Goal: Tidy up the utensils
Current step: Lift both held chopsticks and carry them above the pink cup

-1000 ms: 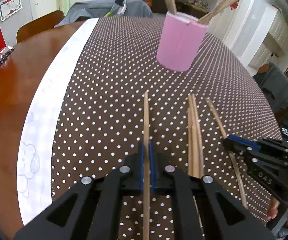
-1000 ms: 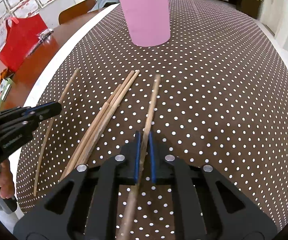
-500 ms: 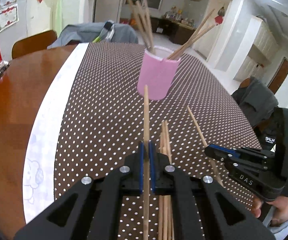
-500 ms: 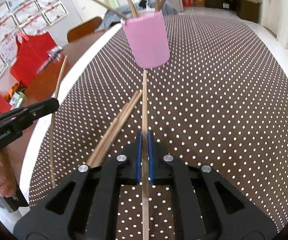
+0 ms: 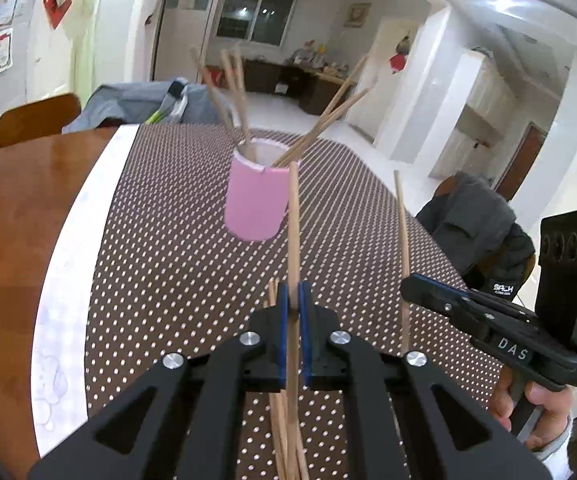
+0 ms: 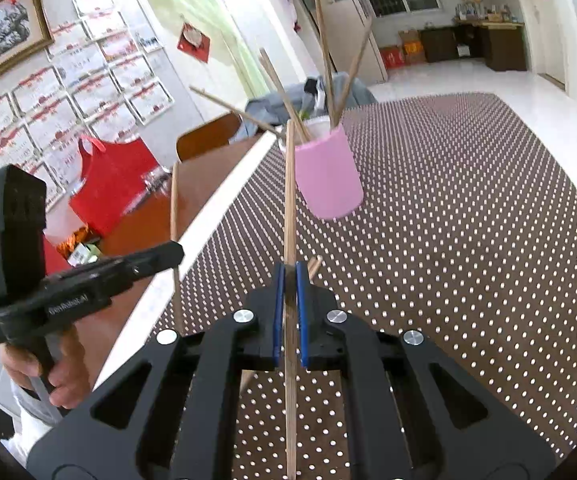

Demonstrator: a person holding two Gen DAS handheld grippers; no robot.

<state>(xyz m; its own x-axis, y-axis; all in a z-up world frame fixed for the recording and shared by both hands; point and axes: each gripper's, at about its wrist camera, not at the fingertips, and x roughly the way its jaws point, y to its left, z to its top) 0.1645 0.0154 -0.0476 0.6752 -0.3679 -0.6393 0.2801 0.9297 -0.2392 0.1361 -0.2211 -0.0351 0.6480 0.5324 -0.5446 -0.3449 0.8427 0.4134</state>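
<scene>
A pink cup (image 5: 255,196) with several wooden chopsticks in it stands on the dotted brown tablecloth (image 5: 176,264); it also shows in the right wrist view (image 6: 326,172). My left gripper (image 5: 294,292) is shut on a chopstick (image 5: 293,220), held above the table and pointing toward the cup. My right gripper (image 6: 287,276) is shut on another chopstick (image 6: 289,200), also raised and pointing toward the cup. Each gripper shows in the other's view, the right one (image 5: 412,282) and the left one (image 6: 176,250), each with its chopstick. Several loose chopsticks (image 5: 278,432) lie on the cloth under my left gripper.
The cloth covers a wooden table (image 5: 16,216) with a white strip (image 5: 76,240) along its left edge. A red bag (image 6: 108,176) stands on the bare wood. Chairs with draped clothing stand at the far side (image 5: 136,100) and the right (image 5: 476,224).
Both grippers have lifted their chopsticks off the cloth and tilted up, so the views now look across the table at the cup instead of down on it.
</scene>
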